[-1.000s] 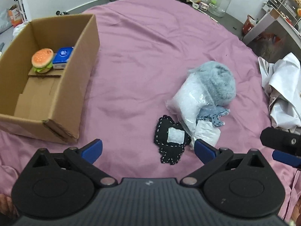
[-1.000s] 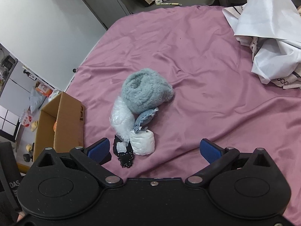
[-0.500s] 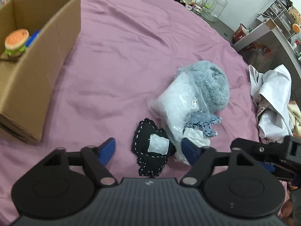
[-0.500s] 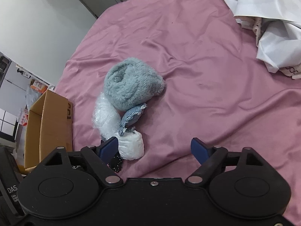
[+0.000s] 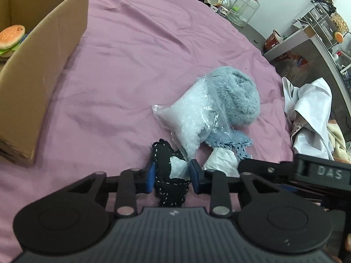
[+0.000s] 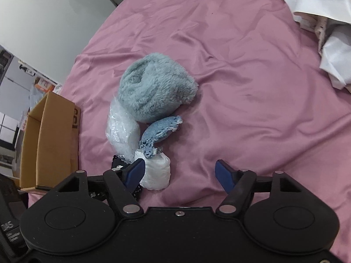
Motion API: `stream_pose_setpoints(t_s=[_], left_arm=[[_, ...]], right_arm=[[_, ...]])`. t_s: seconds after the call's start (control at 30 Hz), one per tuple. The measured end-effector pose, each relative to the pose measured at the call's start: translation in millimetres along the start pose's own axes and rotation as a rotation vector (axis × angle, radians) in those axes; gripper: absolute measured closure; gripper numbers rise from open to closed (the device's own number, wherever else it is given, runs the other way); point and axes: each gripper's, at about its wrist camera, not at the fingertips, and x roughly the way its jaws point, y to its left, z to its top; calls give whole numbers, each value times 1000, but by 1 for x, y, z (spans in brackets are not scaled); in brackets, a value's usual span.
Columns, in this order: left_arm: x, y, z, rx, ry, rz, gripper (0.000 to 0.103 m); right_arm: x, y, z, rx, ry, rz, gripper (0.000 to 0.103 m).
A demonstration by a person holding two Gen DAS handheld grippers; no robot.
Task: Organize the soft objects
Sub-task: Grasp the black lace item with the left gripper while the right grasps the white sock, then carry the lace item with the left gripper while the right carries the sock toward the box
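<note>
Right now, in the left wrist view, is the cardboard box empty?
No, the cardboard box already holds a plush hamburger, visible over its side wall at the left edge.

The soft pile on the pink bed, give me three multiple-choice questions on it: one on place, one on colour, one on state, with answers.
1. Where is the burger toy?
A. in the box
B. on the sheet
C. under the fluffy hat

2. What colour is the fluffy hat?
A. red
B. grey-blue
C. yellow

3. What is the left tool doing?
A. hanging wide open over bare sheet
B. gripping the hat
C. closed on the black pouch

Answers: 1 A, the toy lies inside the cardboard walls. 2 B, its fur reads pale grey-blue in both views. 3 C, both blue pads press the pouch's sides.
</note>
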Motion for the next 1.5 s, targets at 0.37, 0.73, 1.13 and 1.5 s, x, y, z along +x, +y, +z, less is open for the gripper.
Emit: stream_pose_setpoints(t_s=[0.37,0.73,1.13,1.5], left_arm=[[-19,5,1,-18,-1,-3,74],[-44,1,-1,8,-15,13,74],[-86,3,9,17,-76,28,74],[-112,0,16,61,-105,40,74]], right_arm=[[21,17,3,-65,37,-10,33],[14,33,-6,-113,42,29,68],[-17,50,-11,-100,-41,80,68],[-48,58,-19,-53,-148,108,68]])
